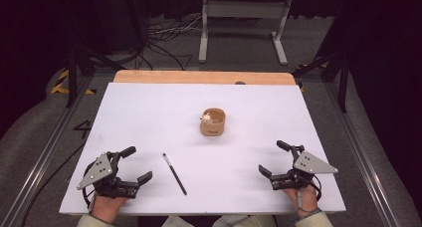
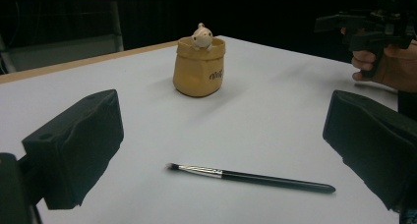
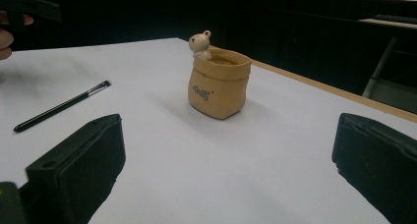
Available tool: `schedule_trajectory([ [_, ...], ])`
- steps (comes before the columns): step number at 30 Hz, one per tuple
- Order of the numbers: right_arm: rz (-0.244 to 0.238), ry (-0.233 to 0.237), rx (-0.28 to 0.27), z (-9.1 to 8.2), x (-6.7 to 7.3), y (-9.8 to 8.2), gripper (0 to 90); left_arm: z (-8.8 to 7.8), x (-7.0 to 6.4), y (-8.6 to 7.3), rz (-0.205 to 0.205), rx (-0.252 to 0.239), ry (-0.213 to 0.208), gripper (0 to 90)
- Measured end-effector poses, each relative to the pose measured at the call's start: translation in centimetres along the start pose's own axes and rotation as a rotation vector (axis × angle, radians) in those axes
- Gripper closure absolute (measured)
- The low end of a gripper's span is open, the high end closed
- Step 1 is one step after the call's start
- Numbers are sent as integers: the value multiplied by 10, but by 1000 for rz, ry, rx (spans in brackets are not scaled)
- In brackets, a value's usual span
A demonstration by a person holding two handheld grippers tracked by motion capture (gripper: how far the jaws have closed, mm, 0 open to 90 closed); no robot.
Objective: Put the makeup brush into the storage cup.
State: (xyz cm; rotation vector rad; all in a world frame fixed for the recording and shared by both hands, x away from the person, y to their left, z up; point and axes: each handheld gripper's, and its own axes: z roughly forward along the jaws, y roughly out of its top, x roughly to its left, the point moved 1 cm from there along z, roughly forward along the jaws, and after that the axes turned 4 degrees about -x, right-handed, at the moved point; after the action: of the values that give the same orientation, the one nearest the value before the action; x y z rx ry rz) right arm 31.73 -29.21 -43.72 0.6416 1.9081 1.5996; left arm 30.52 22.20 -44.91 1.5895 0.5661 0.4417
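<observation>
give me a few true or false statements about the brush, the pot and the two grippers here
1. The brush lies flat on the table. True.
2. The left gripper is shut on the brush. False: its jaws are open and hold nothing.
3. A small figure sits at the rim of the tan pot. True.
4. The brush stands inside the pot. False: it lies apart from the pot, nearer the person.
5. The right gripper is open. True.
</observation>
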Motion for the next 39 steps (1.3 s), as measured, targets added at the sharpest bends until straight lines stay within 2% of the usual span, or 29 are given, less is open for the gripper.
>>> schedule_trajectory([
  [6,1,3,-1,0,0,0,0,1,0,-1,-2,-1,12,19],
  [10,6,5,-3,0,-1,0,0,1,0,-1,23,3,8,26],
  [13,7,15,-7,0,0,0,0,1,0,0,17,-7,13,26],
  [14,4,15,-8,0,0,0,0,2,1,0,27,-4,14,27],
  [17,6,17,-14,-1,0,0,0,2,1,0,16,4,23,30],
  [24,7,16,-16,-2,0,0,0,4,0,7,29,10,36,27],
  [26,8,14,-15,-2,0,0,0,5,-1,12,16,30,39,31],
  [27,6,12,-14,-3,0,0,0,7,-2,16,-37,51,26,37],
  [29,5,11,-16,-6,0,1,0,11,0,22,-70,70,21,34],
  [31,6,12,-20,-7,-1,1,0,12,0,25,-70,90,24,37],
  [32,14,14,-24,-9,-2,1,0,14,0,27,-65,99,39,37],
  [35,33,17,-34,-11,-4,2,0,16,0,34,-83,124,35,38],
  [39,8,13,-37,-14,-7,8,0,19,2,42,-77,178,51,38],
])
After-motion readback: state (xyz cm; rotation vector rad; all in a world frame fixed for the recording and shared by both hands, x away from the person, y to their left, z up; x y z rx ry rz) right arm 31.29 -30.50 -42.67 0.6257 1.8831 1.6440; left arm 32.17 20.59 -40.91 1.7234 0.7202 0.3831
